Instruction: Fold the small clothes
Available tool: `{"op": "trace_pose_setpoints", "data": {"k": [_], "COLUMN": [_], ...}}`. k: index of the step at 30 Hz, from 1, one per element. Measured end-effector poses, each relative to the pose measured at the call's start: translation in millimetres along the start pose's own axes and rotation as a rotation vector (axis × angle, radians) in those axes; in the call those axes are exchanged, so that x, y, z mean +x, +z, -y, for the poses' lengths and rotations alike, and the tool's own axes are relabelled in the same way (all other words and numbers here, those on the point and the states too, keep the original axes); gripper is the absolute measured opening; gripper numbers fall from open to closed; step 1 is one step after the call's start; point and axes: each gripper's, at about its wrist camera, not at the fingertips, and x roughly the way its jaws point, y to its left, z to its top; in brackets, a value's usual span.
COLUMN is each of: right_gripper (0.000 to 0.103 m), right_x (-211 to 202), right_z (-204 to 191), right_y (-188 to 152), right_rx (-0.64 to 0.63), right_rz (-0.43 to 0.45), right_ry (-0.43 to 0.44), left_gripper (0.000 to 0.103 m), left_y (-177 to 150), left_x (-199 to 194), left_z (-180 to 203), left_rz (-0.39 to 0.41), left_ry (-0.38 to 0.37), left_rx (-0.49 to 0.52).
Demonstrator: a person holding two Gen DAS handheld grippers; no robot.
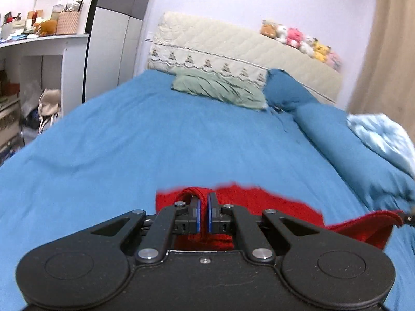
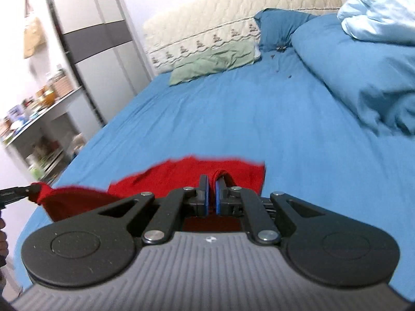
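Observation:
A small red knit garment [image 1: 272,204] is held up over the blue bed sheet [image 1: 155,140]. My left gripper [image 1: 204,200] is shut on one folded edge of it. My right gripper [image 2: 211,184] is shut on another edge of the same red garment [image 2: 171,176]. The right gripper's tip shows at the far right of the left wrist view [image 1: 407,217], pinching the cloth. The left gripper's tip shows at the far left of the right wrist view [image 2: 18,193]. The cloth hangs between them, partly hidden under both gripper bodies.
A green pillow [image 1: 220,88] lies at the headboard [image 1: 233,49]. A rolled blue duvet [image 2: 363,72] with a pale blue blanket [image 2: 381,13] lies along the right side. Cluttered white shelves [image 1: 39,44] and a wardrobe [image 1: 114,39] stand left of the bed.

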Motion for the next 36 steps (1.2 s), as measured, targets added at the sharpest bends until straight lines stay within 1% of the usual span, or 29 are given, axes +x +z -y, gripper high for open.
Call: {"op": "trace_pose_setpoints", "data": {"k": [2,4,6,8,10,13,14,15,16,17,18,19,20,21,22,23,24,25,26,27,28,30,31,32,35,36], "right_gripper": [0.020,0.020,0.020,0.020,0.020,0.020,0.020,0.021,0.025,0.028,0.047,0.070,0.078,0.084,0.086,0.086,0.088,0.090,0.090,0.090,0.090,0.089,0.089,0.089,0.089,0.090], "right_x": [57.8,114.8,162.3,201.6,224.2,249.9,255.3,260.8,265.3,265.2,260.0,255.2,244.2,231.7,219.8,209.9,205.3,203.4,205.6,209.4,215.0,227.8,232.3,233.9,234.5,228.9], "right_z": [9.1,19.4,30.1,40.1,46.8,56.5,58.7,60.2,63.4,66.2,68.5,68.5,64.4,58.1,51.1,43.1,37.9,32.9,28.8,25.6,22.7,22.9,25.8,26.2,19.7,16.3], "right_y": [22.3,30.1,23.1,11.6,5.5,9.6,11.4,11.0,12.3,10.6,8.5,8.4,6.3,5.7,0.5,-6.5,-13.3,-23.0,-32.7,-41.1,-51.2,-64.8,-69.5,-71.7,-64.2,-59.7], "right_rx": [0.011,0.034,0.033,0.042,0.048,0.054,0.063,0.071,0.078,0.089,0.094,0.092,0.078,0.054,0.026,0.002,-0.010,-0.018,-0.029,-0.042,-0.059,-0.069,-0.059,-0.049,-0.045,-0.050], "right_rz": [-0.011,-0.030,-0.058,-0.092,-0.093,-0.083,-0.081,-0.082,-0.086,-0.084,-0.075,-0.057,-0.020,0.013,0.038,0.043,0.031,0.003,-0.040,-0.077,-0.114,-0.174,-0.180,-0.173,-0.180,-0.172], "right_ry": [-0.035,-0.054,-0.087,-0.108,-0.101,-0.100,-0.095,-0.093,-0.090,-0.101,-0.112,-0.116,-0.122,-0.115,-0.092,-0.064,-0.038,-0.005,0.013,0.017,0.011,-0.035,-0.067,-0.072,-0.087,-0.077], "left_gripper": [0.005,0.005,0.005,0.005,0.005,0.006,0.006,0.012,0.013,0.027,0.048,0.057,0.063,0.066,0.068,0.074,0.084,0.089,0.091,0.091,0.091,0.091,0.091,0.092,0.091,0.091], "left_y": [15.1,14.9,2.9,-11.4,-17.5,-16.6,-14.8,-12.7,-11.4,-9.3,-6.8,-5.9,-6.4,-9.8,-14.2,-20.0,-28.3,-38.0,-49.2,-60.6,-72.7,-90.0,-96.7,-99.1,-91.0,-86.4], "left_x": [51.9,104.4,155.1,194.4,214.2,235.4,239.9,242.0,242.4,240.0,235.0,223.8,210.4,195.2,179.8,170.0,162.5,159.4,158.8,161.6,166.2,178.5,180.7,179.6,175.7,169.5], "left_z": [3.1,1.7,-4.4,-16.9,-26.9,-34.2,-35.6,-36.7,-36.8,-37.2,-35.5,-32.2,-28.9,-23.7,-17.1,-12.0,-7.3,-4.1,-2.2,-1.2,-1.7,-8.3,-7.2,-5.6,0.7,3.4], "left_rz": [-0.015,-0.040,-0.073,-0.109,-0.115,-0.120,-0.125,-0.128,-0.123,-0.113,-0.094,-0.069,-0.042,-0.010,0.006,0.009,-0.001,-0.030,-0.063,-0.098,-0.137,-0.210,-0.210,-0.197,-0.224,-0.223], "left_ry": [0.030,0.052,0.085,0.097,0.103,0.110,0.114,0.118,0.128,0.146,0.153,0.149,0.141,0.138,0.129,0.115,0.094,0.071,0.055,0.055,0.075,0.111,0.123,0.130,0.155,0.157], "left_rx": [0.003,0.002,-0.027,-0.085,-0.120,-0.127,-0.134,-0.140,-0.144,-0.149,-0.152,-0.146,-0.126,-0.095,-0.053,-0.025,0.001,0.021,0.036,0.052,0.067,0.072,0.094,0.128,0.156,0.160]}}
